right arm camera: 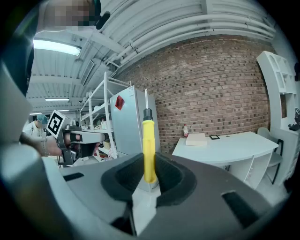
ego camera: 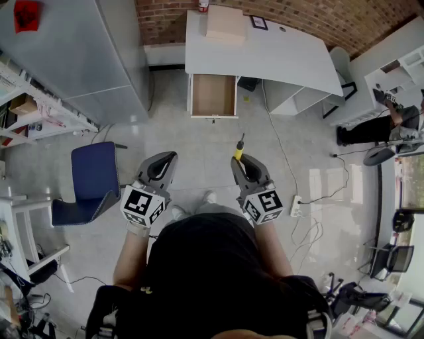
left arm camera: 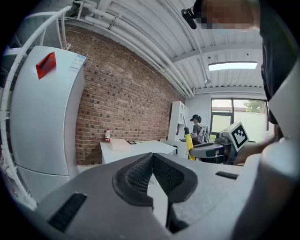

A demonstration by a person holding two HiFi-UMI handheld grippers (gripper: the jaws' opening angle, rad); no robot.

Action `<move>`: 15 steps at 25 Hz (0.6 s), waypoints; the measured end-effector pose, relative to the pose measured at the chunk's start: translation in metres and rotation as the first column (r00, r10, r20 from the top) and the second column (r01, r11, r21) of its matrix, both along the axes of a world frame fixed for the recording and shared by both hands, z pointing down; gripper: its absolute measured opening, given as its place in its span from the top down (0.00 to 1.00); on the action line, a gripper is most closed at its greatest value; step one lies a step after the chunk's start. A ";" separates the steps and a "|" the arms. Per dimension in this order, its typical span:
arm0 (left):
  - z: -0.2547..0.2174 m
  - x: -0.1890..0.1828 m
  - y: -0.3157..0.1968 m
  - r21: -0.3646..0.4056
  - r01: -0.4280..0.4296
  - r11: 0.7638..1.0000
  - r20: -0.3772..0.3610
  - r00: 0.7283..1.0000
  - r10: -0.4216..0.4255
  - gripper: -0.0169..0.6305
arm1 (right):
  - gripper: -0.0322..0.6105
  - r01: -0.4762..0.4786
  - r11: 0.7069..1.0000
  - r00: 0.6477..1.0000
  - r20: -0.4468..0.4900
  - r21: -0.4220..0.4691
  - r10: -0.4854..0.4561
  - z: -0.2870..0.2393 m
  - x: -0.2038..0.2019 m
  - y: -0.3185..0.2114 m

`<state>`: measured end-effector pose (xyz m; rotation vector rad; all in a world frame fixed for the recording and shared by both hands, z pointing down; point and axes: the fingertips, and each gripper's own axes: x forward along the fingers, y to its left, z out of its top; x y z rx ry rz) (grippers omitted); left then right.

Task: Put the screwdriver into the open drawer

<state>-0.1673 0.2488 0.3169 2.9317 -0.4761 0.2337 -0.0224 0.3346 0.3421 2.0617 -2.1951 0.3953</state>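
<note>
Right gripper (right arm camera: 149, 173): grey two-jaw tool, jaws closed on the yellow plastic handle of a screwdriver (right arm camera: 149, 150) with a black collar and a thin metal shaft; the shaft projects past the jaw tips.
Hidden at right gripper: the butt end of the handle sits down between the black ribbed pads; the blade tip is too thin to make out.
Left gripper (left arm camera: 153, 161): matching grey tool, ribbed pads meeting at the tips, nothing between them.
Head view: right gripper (ego camera: 240, 162) and left gripper (ego camera: 169, 157) side by side over pale floor, screwdriver (ego camera: 238, 151) pointing toward the desk.
Markings: black-and-white square markers on each cube; no readable text.
Open drawer (ego camera: 213, 96): brown-lined, pulled out of the white desk (ego camera: 278, 56), well apart from the screwdriver, interior bare.
Desk top: flat cream box (ego camera: 226, 24); red-capped bottle (ego camera: 203, 5), cut off by the frame edge.
Grey metal cabinet (ego camera: 86, 53): red label (ego camera: 26, 14), print illegible.
Blue upholstered chair (ego camera: 93, 179): left of the left gripper.
</note>
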 end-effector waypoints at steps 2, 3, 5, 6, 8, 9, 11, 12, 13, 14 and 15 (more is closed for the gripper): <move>0.001 0.007 0.002 -0.013 0.011 1.000 0.003 1.000 -0.011 0.97 | 0.83 0.000 1.000 1.000 0.004 0.000 0.000 0.000 0.009 0.003; 0.001 0.011 0.003 -0.019 0.017 1.000 0.004 1.000 -0.017 0.97 | 0.83 0.000 1.000 1.000 0.005 0.001 0.000 0.000 0.013 0.005; 0.001 0.020 0.003 -0.026 0.023 0.999 0.009 1.000 -0.023 0.97 | 0.83 0.003 1.000 1.000 0.007 0.005 -0.003 -0.001 0.022 0.006; 0.001 0.025 0.003 -0.025 0.023 0.999 0.013 1.000 -0.022 0.97 | 0.83 0.006 1.000 1.000 0.008 0.007 -0.006 -0.002 0.026 0.007; 0.000 0.036 0.004 -0.019 0.017 1.000 0.023 1.000 -0.016 0.97 | 0.83 0.009 1.000 1.000 0.011 0.013 -0.009 -0.002 0.034 0.008; -0.001 0.042 0.004 -0.015 0.012 1.000 0.028 1.000 -0.012 0.97 | 0.83 0.009 1.000 1.000 0.015 0.016 -0.009 -0.002 0.040 0.008; -0.001 0.057 0.006 -0.009 0.004 1.000 0.038 0.999 -0.004 0.97 | 0.83 0.004 1.000 1.000 0.024 0.022 -0.005 -0.001 0.052 0.011; 0.000 0.065 0.008 -0.009 0.001 1.000 0.042 0.999 0.000 0.97 | 0.83 0.003 1.000 1.000 0.029 0.024 -0.004 0.000 0.059 0.012; 0.000 0.074 0.010 -0.008 -0.003 1.000 0.047 0.999 0.004 0.97 | 0.83 0.006 1.000 0.999 0.032 0.025 -0.006 0.001 0.067 0.014; 0.001 0.083 0.012 -0.007 -0.007 1.000 0.053 0.999 0.007 0.97 | 0.83 0.011 1.000 0.999 0.035 0.027 -0.012 0.001 0.074 0.016; 0.002 0.092 0.014 -0.006 -0.010 1.000 0.059 0.998 0.010 0.97 | 0.83 0.017 0.999 0.999 0.036 0.029 -0.018 0.002 0.081 0.018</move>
